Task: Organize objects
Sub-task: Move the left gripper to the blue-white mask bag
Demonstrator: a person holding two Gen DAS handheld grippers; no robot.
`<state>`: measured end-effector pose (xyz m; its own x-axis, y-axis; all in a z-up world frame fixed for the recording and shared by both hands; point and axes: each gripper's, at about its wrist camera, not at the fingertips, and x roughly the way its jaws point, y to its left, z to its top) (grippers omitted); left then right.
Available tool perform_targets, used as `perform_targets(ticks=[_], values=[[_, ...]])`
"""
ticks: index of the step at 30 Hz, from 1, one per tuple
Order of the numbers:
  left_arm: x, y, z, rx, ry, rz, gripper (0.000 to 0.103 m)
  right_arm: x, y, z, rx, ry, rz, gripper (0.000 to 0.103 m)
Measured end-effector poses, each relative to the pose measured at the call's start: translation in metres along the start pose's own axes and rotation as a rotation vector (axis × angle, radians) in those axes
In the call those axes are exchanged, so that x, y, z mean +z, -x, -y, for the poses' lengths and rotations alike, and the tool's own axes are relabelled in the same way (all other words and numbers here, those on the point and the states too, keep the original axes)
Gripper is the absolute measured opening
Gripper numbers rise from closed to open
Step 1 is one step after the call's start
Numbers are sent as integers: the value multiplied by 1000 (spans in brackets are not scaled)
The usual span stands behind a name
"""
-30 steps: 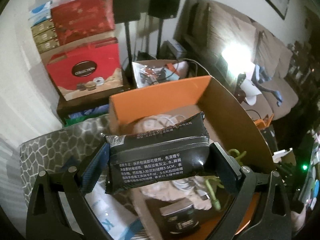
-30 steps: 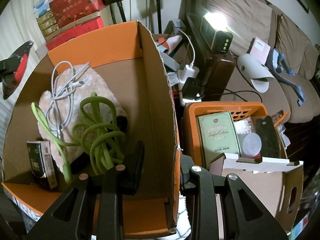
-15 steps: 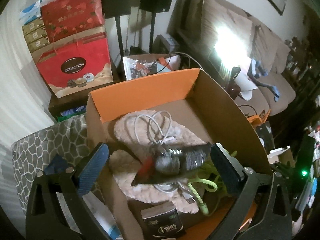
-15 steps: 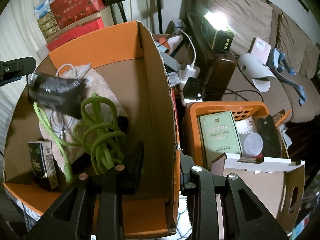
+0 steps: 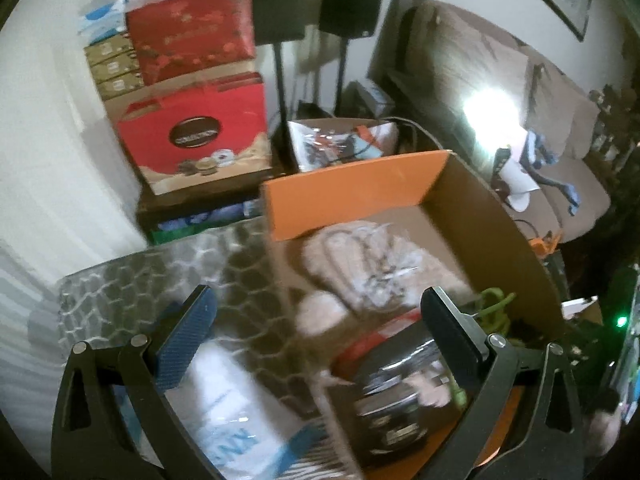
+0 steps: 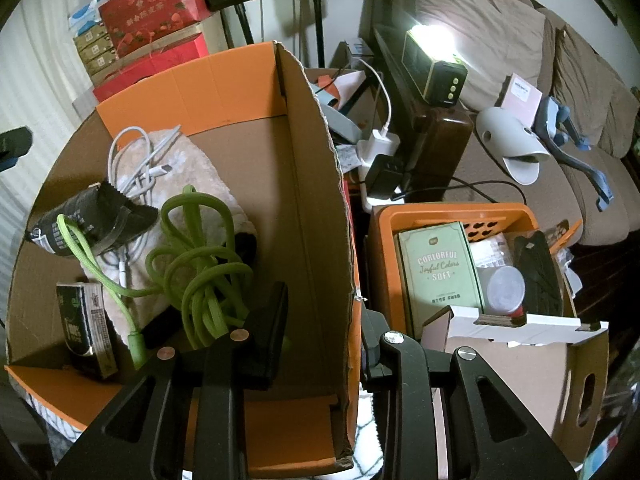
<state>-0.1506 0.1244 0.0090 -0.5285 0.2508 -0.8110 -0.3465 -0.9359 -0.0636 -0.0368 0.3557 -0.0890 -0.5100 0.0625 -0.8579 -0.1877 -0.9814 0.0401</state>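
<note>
My cardboard box (image 6: 304, 208) now holds the black foil packet (image 6: 86, 220), lying on the green cable (image 6: 200, 256) and plush; my left tongs (image 5: 320, 344) have released it, while my right tongs (image 6: 324, 320) stay clenched on the box wall.

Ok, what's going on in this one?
A person is sorting clutter into a brown cardboard box with orange flaps. The right gripper is clamped on the box's side wall. The left gripper is open and empty; a black foil packet lies inside on the cables.
</note>
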Motion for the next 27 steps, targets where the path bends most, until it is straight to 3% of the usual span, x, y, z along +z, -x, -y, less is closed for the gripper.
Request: perform_targets(ticks=[13, 19, 27], values=[[-52, 2, -109, 124, 134, -91, 102, 0, 0, 1, -3, 2, -1, 30], [-88, 0, -157, 116, 244, -124, 102, -1, 0, 0, -10, 3, -3, 30], [-129, 1, -192, 87, 352, -151, 102, -1, 0, -1, -13, 5, -4, 30]])
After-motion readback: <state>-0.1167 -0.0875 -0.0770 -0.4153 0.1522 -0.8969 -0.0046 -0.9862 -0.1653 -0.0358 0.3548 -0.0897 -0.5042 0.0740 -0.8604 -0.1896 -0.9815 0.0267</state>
